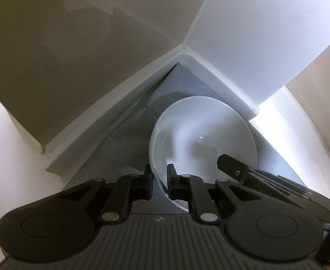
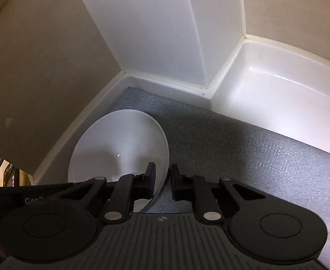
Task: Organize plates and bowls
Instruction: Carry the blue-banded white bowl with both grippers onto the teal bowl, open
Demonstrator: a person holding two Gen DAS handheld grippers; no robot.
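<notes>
A white bowl (image 1: 200, 139) sits on a grey liner in the corner of a white cupboard shelf. My left gripper (image 1: 160, 175) is shut on the bowl's near left rim, one finger outside and one inside. In the right wrist view the same bowl (image 2: 120, 144) lies at the left. My right gripper (image 2: 162, 175) is shut on its right rim. The right gripper's finger (image 1: 232, 165) also shows in the left wrist view, reaching into the bowl from the right.
The grey liner (image 2: 243, 148) covers the shelf floor. White cupboard walls (image 1: 111, 112) and a white partition (image 2: 165, 33) close in the corner behind the bowl. A bare white shelf section (image 2: 277, 90) lies at the right.
</notes>
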